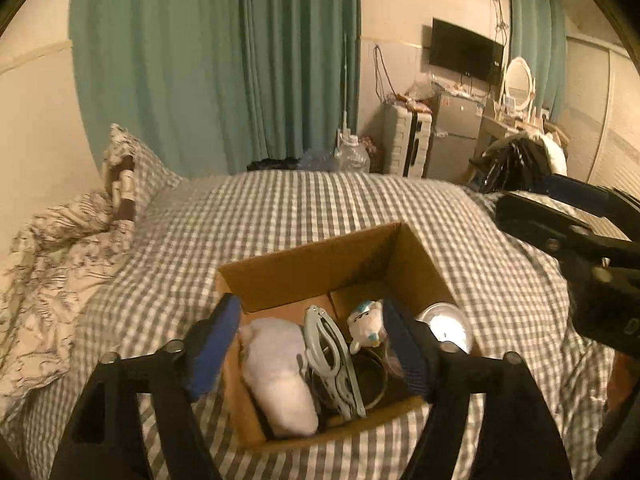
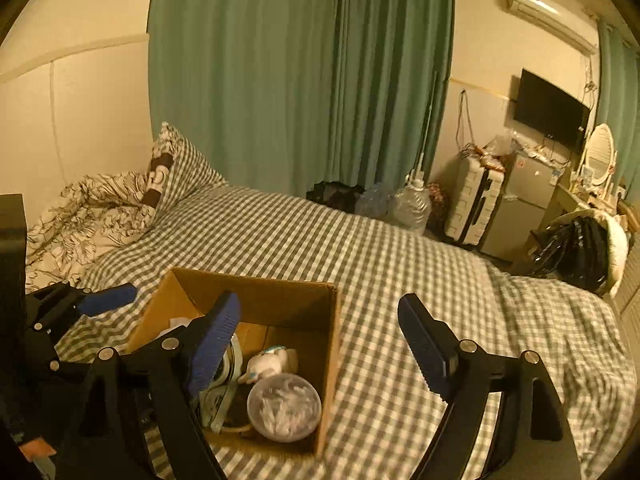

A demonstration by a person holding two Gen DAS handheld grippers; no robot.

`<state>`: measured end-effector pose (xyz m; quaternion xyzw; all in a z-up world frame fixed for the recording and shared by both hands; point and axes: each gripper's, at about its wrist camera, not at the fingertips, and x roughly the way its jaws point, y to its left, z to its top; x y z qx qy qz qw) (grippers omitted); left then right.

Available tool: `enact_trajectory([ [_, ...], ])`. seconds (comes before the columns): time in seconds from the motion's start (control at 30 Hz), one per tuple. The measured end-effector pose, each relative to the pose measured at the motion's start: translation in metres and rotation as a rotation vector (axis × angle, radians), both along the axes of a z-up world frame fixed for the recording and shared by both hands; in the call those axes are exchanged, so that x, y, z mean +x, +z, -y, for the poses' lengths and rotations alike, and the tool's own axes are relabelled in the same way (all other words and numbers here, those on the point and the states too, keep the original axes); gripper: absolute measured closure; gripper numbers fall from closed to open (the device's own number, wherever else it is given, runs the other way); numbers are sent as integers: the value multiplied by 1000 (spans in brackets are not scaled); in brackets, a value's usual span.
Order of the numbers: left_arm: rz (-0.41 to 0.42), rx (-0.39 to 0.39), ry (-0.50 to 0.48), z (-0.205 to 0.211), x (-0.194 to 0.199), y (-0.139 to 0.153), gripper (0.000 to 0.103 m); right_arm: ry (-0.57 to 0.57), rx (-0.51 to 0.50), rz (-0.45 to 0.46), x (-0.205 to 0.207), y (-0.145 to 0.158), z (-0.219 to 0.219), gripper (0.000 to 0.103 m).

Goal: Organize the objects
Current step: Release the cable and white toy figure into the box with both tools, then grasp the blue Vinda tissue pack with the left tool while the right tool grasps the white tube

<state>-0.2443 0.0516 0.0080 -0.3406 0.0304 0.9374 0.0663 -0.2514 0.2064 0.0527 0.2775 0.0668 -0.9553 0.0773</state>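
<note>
An open cardboard box [image 1: 316,260] sits on the checked bed. It holds a white plush [image 1: 276,376], a pale folding hanger [image 1: 332,360], a small white and blue toy [image 1: 366,322] and a clear round tub of cotton swabs [image 2: 284,406]. My left gripper [image 1: 316,348] is open and empty, hovering over the box with its fingers astride the contents. My right gripper [image 2: 324,344] is open and empty above the box's right wall [image 2: 330,364]. The right gripper also shows at the right edge of the left wrist view [image 1: 576,224].
The checked bed [image 2: 400,264] spreads around the box. A pillow [image 2: 176,168] and patterned quilt [image 1: 52,264] lie at the left. Green curtains [image 2: 300,72], a water jug [image 2: 410,206], a suitcase [image 2: 474,204] and a small fridge [image 1: 454,136] stand beyond the bed.
</note>
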Motion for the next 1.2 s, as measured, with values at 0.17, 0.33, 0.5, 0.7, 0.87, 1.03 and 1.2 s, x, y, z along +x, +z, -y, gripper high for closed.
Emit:
enact_trajectory([
  [0.17,-72,15,6,10,49,41,9,-23,-7,-55,60,34,-12,12],
  [0.33,-113,6,-12,12,97,66,6,-70,8,-100,120,60,-19,9],
  [0.5,-130,4,-15,16,134,72,3,-103,47,-133,170,71,-17,6],
  [0.7,-120,-21,0,19,166,48,3,-151,56,-137,211,55,-20,6],
  [0.87,-116,-37,38,25,193,6,3,-198,-17,-103,231,3,-25,6],
  [1.03,-42,-52,29,23,203,-47,3,-229,-51,8,225,-63,-30,6],
  [1.2,52,-98,-4,15,201,-94,3,-215,-12,127,213,-111,-21,6],
])
